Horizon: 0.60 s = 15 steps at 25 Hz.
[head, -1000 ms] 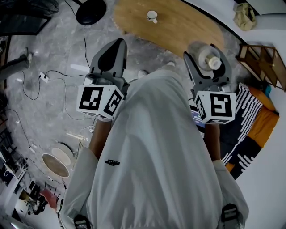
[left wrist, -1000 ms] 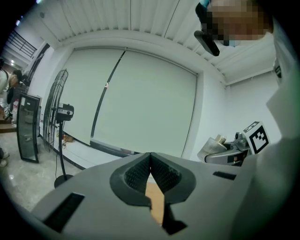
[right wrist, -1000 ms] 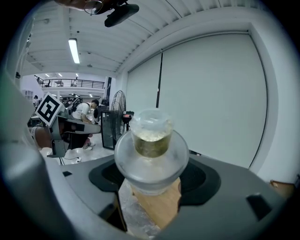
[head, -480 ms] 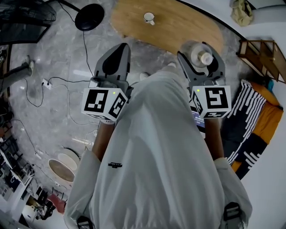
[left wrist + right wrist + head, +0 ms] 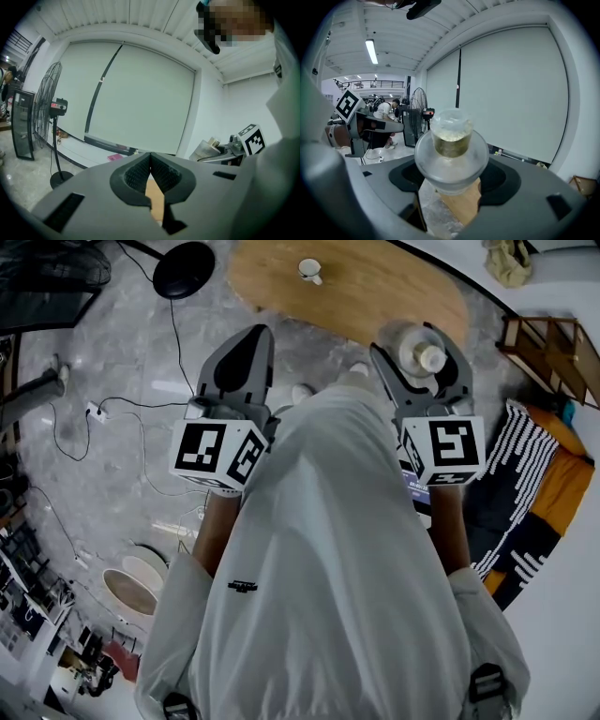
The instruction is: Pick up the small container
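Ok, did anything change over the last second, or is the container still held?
Barely. The right gripper, with the small container clamped between its jaws, drifted slightly up and left in the head view, toward the wooden table. Nothing was taken or released. The left gripper stayed shut and empty, and the cup stayed on the table.

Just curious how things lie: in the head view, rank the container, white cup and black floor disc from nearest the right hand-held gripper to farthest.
1. Container: held between the jaws of the right hand-held gripper.
2. Cup: on the table, up and leftward.
3. Black disc: on the floor, farthest left.
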### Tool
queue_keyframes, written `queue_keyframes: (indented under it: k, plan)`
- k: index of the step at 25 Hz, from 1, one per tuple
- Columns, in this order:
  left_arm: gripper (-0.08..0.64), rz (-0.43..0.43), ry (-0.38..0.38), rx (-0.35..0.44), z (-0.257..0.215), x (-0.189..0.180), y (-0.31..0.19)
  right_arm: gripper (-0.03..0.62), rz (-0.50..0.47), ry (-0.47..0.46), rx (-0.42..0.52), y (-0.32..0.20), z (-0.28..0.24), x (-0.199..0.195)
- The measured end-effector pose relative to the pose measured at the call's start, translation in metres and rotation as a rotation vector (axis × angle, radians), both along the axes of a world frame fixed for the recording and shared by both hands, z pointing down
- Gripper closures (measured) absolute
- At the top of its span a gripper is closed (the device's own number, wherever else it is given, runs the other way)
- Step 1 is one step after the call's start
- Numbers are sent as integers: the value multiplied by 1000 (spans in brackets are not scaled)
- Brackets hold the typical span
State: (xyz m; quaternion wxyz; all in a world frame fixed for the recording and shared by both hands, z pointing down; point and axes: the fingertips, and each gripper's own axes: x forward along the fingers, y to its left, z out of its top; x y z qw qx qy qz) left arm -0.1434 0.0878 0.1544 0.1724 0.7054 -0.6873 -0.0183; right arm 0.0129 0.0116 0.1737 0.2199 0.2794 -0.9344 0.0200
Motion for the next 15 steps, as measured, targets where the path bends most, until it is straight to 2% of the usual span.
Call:
queue_keyframes:
  k: [15]
  plan:
    - [541, 23, 23, -29, 9, 19, -12, 256, -1, -11, 10, -17, -2, 6]
